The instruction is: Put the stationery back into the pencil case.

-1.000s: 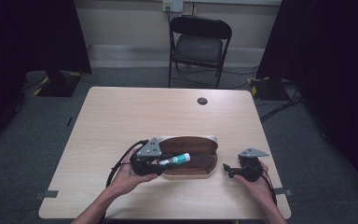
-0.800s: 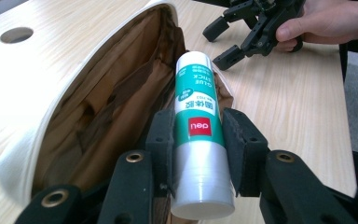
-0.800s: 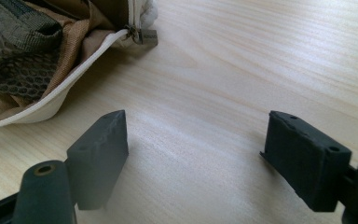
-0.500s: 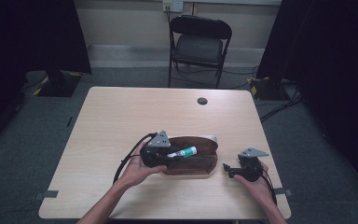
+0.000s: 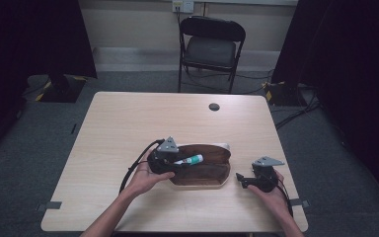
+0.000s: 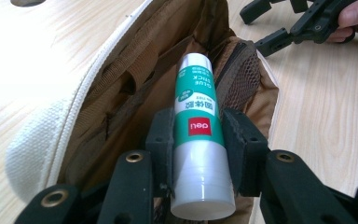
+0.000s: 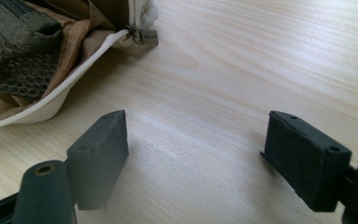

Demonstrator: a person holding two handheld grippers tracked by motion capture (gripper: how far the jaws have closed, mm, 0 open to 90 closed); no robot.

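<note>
Left gripper view: the left gripper (image 6: 198, 154) clamps a glue stick (image 6: 198, 135), its long axis pointing toward 12 o'clock into the open pencil case (image 6: 121, 88). The right gripper (image 7: 205, 158) rests at 3 o'clock of the case, jaws apart and empty.

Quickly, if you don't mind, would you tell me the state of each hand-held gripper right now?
Left hand-held gripper: closed on the glue stick, over the open pouch.
Right hand-held gripper: open, holding nothing, above the table.

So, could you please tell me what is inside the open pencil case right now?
The glue stick, gripped by the left claw, pokes into the pencil case. A mesh pocket shows; deeper contents are hidden by folds.
</note>
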